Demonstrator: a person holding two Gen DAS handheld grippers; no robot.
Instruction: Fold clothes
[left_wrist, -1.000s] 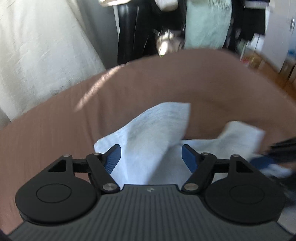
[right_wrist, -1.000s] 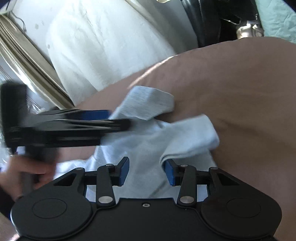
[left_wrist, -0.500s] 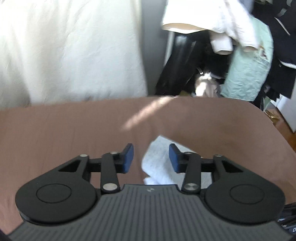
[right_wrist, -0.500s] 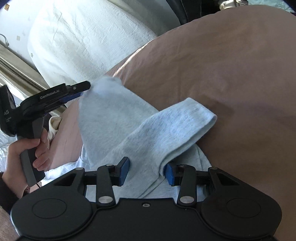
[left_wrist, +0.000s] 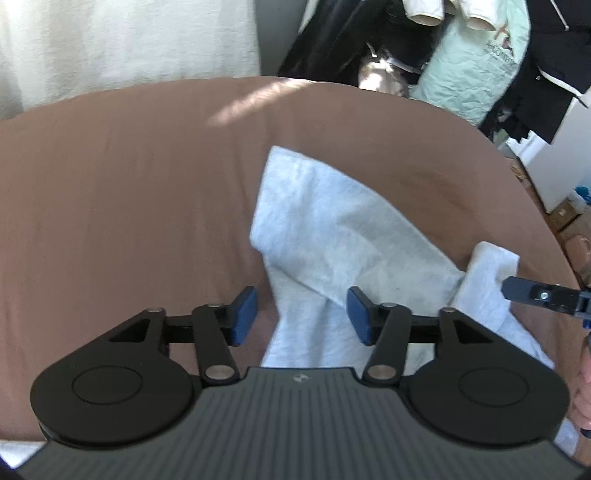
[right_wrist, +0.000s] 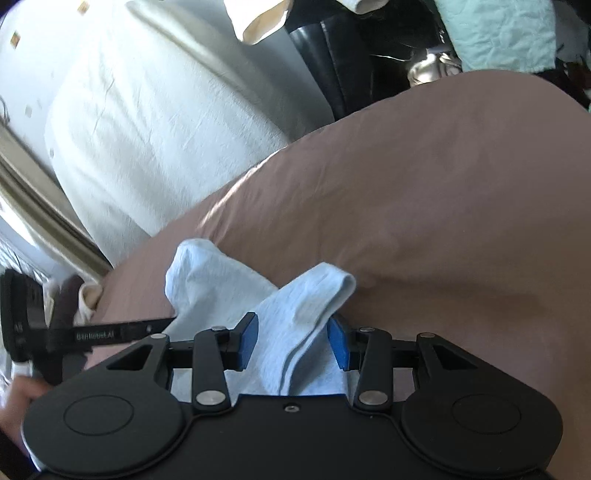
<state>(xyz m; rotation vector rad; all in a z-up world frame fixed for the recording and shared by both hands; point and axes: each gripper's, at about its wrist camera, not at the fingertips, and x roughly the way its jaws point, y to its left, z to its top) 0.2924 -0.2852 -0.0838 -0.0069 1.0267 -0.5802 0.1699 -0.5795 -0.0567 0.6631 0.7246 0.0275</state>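
Note:
A light blue garment (left_wrist: 332, 229) lies crumpled on the brown bed sheet (left_wrist: 129, 192). My left gripper (left_wrist: 301, 314) is open, its blue pads (left_wrist: 243, 314) on either side of the garment's near edge without gripping it. In the right wrist view the garment (right_wrist: 280, 325) has two sleeve-like flaps folded up. My right gripper (right_wrist: 291, 339) is open with one flap lying between its jaws. The left gripper also shows in the right wrist view (right_wrist: 110, 334), its tip at the garment's left edge. The right gripper's tip (left_wrist: 535, 291) shows at the garment's right end.
A white curtain or duvet (right_wrist: 147, 122) hangs along the bed's far left side. Dark and mint-green clothes (left_wrist: 476, 59) hang behind the bed. The bed's edge (left_wrist: 546, 229) curves off to the right, with floor and boxes beyond.
The left gripper let go of the raised garment flap, opened wider and dropped back toward the bed. The flap now lies on the sheet. The right gripper stayed open over the other flap.

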